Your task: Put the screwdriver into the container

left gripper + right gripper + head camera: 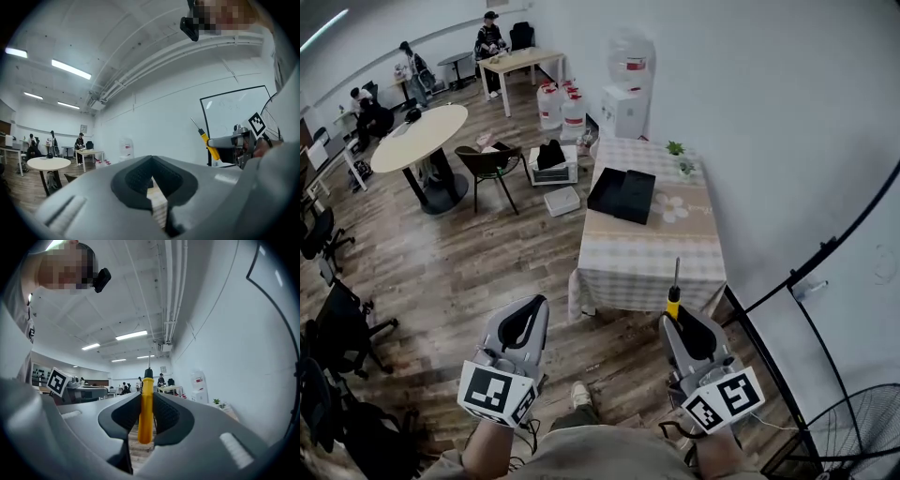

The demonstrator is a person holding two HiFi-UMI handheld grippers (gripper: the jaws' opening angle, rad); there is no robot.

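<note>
- The right gripper (676,319) is clenched on the screwdriver (674,289). In the right gripper view the yellow handle is seen pinched between the two dark pads.
- The long axis of the screwdriver runs forward along the jaws. The thin metal shaft points away from the person and the butt of the handle is toward the person.
- The left gripper (528,309) is held beside it at about the same height. Its jaws are pressed together and nothing is between them.
- On each gripper only a square black-and-white marker is carried. No brand or word can be read there.
- Ahead, and well apart from both grippers, a table (652,255) with a checked cloth is seen.
- On the far half of the table lies the container (622,194), a black, flat box. It lies forward of the shaft tip and a little to the left.
- The right gripper is judged the nearer one, so the coming move is mostly a walk and a reach forward.
- Farther back, against the wall, a water dispenser (625,101) is placed. A red label is seen on it, but its writing is too small to be read.
</note>
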